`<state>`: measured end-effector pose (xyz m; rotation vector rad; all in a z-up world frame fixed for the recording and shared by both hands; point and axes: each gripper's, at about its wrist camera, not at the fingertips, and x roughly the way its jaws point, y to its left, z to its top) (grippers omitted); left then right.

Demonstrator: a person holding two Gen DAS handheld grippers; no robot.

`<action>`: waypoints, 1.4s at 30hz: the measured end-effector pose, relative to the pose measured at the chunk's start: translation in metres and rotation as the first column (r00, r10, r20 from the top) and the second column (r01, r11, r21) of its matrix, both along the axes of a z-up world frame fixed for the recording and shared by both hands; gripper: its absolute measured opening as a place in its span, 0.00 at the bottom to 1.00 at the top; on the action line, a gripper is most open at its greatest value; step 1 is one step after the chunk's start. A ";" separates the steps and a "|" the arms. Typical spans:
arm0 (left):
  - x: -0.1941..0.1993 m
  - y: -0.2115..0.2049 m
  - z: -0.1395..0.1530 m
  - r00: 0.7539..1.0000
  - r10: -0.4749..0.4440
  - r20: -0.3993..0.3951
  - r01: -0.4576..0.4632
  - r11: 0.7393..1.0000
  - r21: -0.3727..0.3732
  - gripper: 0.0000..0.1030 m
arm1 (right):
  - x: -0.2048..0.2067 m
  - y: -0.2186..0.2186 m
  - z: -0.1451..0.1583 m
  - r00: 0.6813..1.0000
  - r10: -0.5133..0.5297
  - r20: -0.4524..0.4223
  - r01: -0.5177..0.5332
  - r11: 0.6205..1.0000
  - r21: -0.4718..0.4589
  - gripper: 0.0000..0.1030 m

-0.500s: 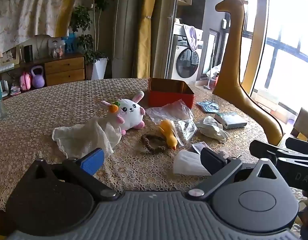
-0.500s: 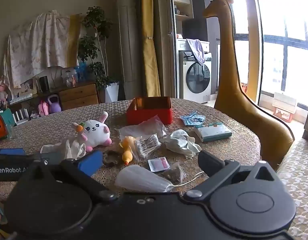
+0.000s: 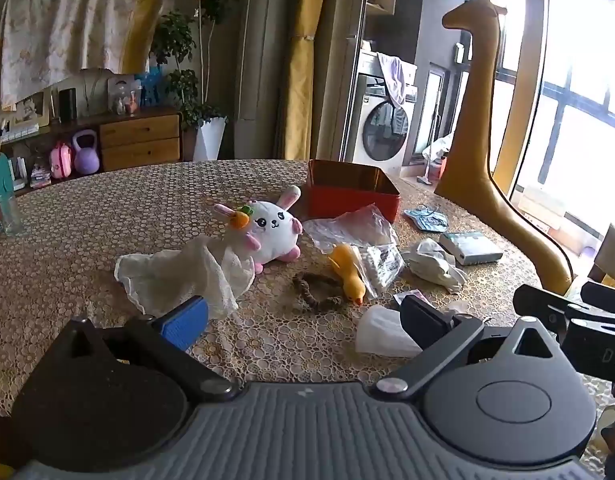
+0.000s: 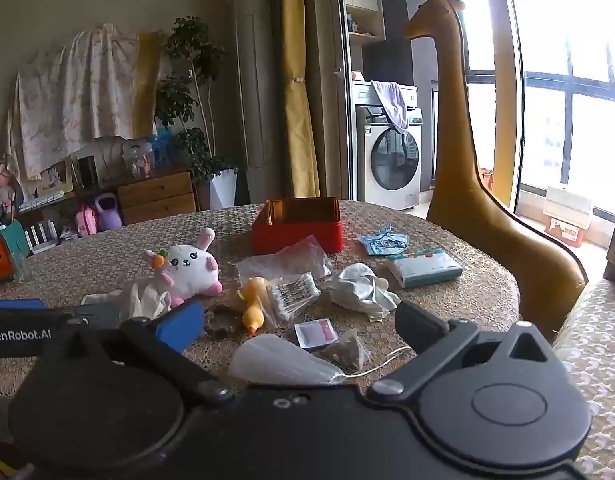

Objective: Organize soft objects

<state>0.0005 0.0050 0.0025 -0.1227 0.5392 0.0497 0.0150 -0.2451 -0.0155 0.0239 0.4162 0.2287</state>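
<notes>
A: What changed in the last half second?

B: Next to nothing. Same layout as a moment ago, both views match. I read that as sorting not begun: every soft item is loose on the table (image 3: pixel 107 208), none in the red tin (image 3: pixel 349 196).

A: Jaws?

B: My left gripper (image 3: pixel 303 316) is spread wide with nothing between the pads, low over the near edge. My right gripper (image 4: pixel 299 326) is the same, wide and empty, and it shows at the right of the left view.

A: Run the items left to right.

B: White gauze cloth (image 3: pixel 179 276), thin, crumpled, near the near edge. Plush bunny (image 3: pixel 269 230) touching it, round, fuzzy, pink ears, orange carrot. Brown scrunchie (image 3: pixel 317 290), a ruffled ring. Yellow duck (image 3: pixel 347 272), smooth and rubbery I'd guess, lying half on clear plastic bags (image 3: pixel 361 236). Red tin behind them toward the far edge, rigid, open top. White face mask (image 4: pixel 281 362) nearest my right pads, pleated, with a loop cord. Crumpled white cloth (image 4: pixel 361 288), limp. Boxed pack (image 4: pixel 425 268), hard-edged, towards the right edge.

A: Anything unclear?

B: A small dark pouch by the mask; can't tell what it holds.
</notes>
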 end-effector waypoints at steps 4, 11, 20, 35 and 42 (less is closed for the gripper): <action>-0.001 0.001 0.000 1.000 -0.005 0.005 0.005 1.000 -0.001 1.00 | -0.001 -0.001 0.001 1.000 -0.003 0.001 0.003 1.000 0.003 0.99; -0.001 -0.001 -0.001 1.000 -0.023 0.013 0.023 1.000 -0.004 1.00 | 0.000 -0.002 0.002 1.000 -0.006 0.002 0.006 1.000 0.006 0.99; -0.002 -0.002 -0.001 0.999 -0.033 0.014 0.033 0.999 -0.007 1.00 | 0.000 -0.003 0.001 1.000 -0.008 0.001 0.008 1.000 0.010 0.99; -0.005 0.002 0.001 1.000 0.002 0.030 -0.002 1.000 0.000 1.00 | -0.006 -0.002 0.000 0.999 0.033 0.001 -0.033 0.997 0.067 0.98; -0.006 0.003 0.001 1.000 0.004 0.030 -0.004 1.000 0.002 1.00 | -0.006 -0.001 -0.002 0.999 0.026 -0.019 -0.024 0.997 0.080 0.98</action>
